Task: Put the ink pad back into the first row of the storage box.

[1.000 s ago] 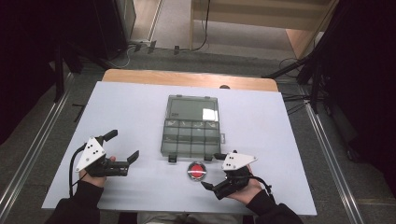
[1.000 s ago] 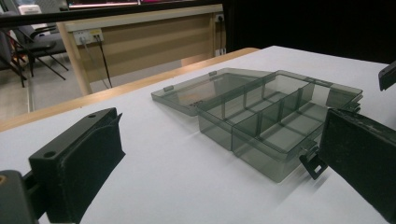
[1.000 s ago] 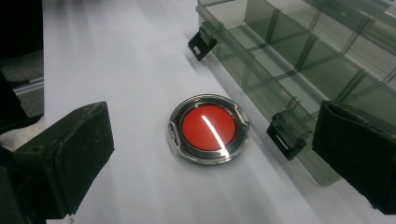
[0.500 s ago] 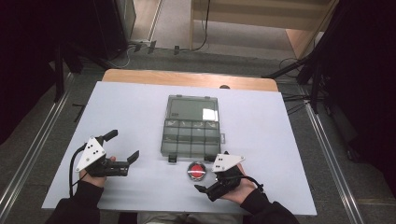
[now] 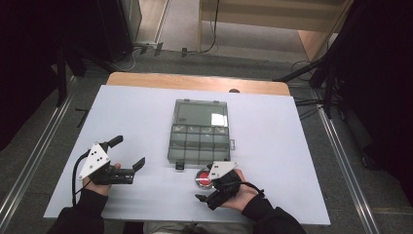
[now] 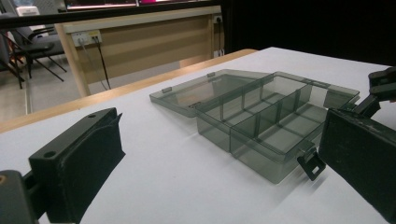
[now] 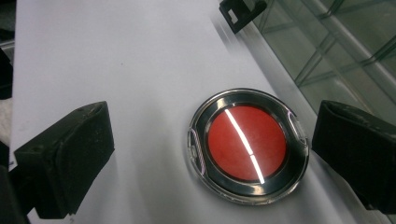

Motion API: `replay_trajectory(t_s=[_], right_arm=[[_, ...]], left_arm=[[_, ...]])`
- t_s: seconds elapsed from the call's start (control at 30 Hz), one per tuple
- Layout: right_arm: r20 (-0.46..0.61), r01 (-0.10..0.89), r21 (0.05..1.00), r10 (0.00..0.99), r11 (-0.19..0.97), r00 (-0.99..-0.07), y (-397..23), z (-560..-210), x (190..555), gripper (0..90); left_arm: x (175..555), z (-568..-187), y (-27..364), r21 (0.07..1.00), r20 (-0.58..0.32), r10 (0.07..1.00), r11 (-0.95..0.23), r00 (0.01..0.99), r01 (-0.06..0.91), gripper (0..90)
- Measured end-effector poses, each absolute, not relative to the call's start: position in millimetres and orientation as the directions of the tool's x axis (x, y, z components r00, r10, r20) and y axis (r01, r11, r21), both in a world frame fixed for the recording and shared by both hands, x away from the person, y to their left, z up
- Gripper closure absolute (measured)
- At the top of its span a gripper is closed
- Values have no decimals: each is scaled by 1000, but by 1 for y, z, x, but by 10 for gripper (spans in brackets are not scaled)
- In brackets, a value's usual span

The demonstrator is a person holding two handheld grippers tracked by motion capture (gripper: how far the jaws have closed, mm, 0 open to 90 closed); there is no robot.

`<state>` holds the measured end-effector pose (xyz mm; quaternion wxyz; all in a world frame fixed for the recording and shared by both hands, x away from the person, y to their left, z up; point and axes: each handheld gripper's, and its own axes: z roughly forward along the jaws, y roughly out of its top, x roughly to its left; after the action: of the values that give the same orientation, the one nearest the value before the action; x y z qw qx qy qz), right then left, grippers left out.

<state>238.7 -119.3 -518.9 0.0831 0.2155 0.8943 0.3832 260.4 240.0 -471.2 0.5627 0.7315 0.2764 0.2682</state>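
While a single round red-centred disc (image 7: 247, 145) with a clear rim lay flat on the white bench (image 5: 146, 112), just beside the near long edge of the organiser box (image 5: 199, 143), the right tongs (image 5: 208, 189) stood released around it, one black jaw on each side and neither touching it. Being round, the disc had no long axis to speak of; its red face pointed straight up.

One smoky transparent organiser box sat mid-bench, its long axis running across the bench, its lid (image 5: 201, 113) folded flat open on the far side. Two small black latches (image 5: 179, 165) hung from its near edge. Two tongs were in use, one per hand. The left tongs (image 5: 130, 152) were held well apart from the box at the bench's near left, jaws spread wide and gripping nothing.

From the right gripper view, a bright streak of reflected light crossed the disc's red face, a detail too small to read from the high view. From the left gripper view, the box's (image 6: 275, 126) dividers stood out, with empty compartments behind them, and the right tongs (image 6: 380, 88) edged in at the far right.
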Motion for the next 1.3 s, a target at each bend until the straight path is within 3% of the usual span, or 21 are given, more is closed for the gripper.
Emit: replay_trajectory(t_s=[0.37, 0.67, 0.93, 1.07, 1.3], right_arm=[[-6, 314, 717, 457, 622, -889, -120, -520, 244, 123], [-110, 278, 690, 476, 669, -873, -115, -521, 242, 190], [-100, 308, 678, 498, 668, -861, -113, -520, 240, 211], [-21, 376, 672, 524, 638, -852, -116, -521, 244, 227], [-24, 376, 675, 529, 635, -848, -116, -521, 244, 256]], left_arm=[[261, -472, 239, 971, 79, 700, -214, 710, 102, 0], [260, -471, 239, 972, 78, 701, -213, 709, 103, 0], [260, -471, 239, 972, 77, 701, -210, 709, 102, 0], [260, -471, 239, 972, 76, 701, -209, 709, 102, 0], [260, -471, 239, 973, 77, 701, -209, 709, 102, 0]])
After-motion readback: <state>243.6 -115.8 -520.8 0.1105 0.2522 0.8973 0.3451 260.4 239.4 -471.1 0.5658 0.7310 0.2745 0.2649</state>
